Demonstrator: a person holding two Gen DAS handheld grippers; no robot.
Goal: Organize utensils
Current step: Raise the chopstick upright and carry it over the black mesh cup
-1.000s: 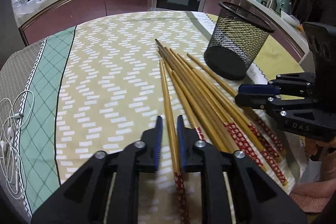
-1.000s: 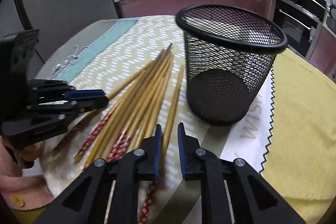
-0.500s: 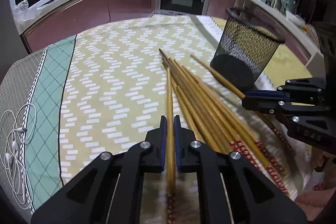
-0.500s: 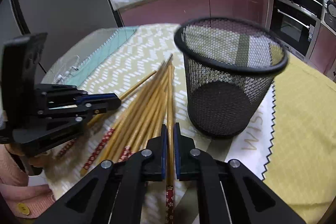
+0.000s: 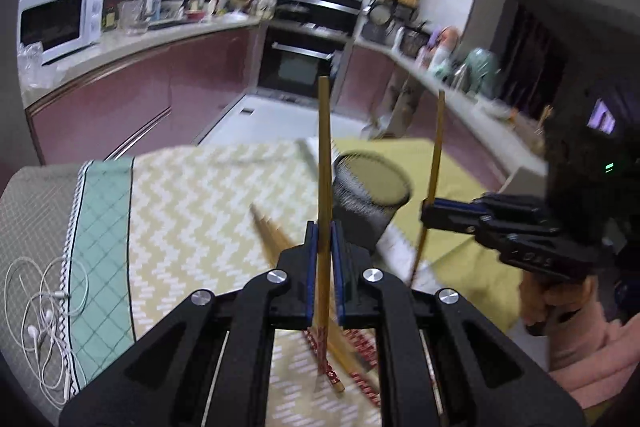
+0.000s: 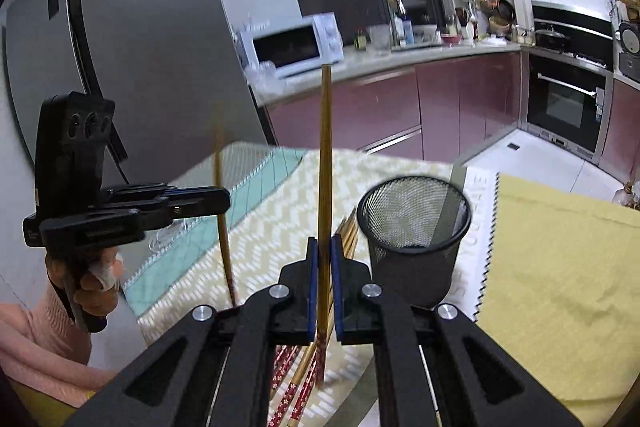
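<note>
Each tool is clenched on one bamboo chopstick, held near upright, thin tip up: left tool on its chopstick, right tool on its chopstick. The black mesh holder stands on the tabletop ahead and just right of the right tool — the nearer one. Loose chopsticks lie below.
</note>
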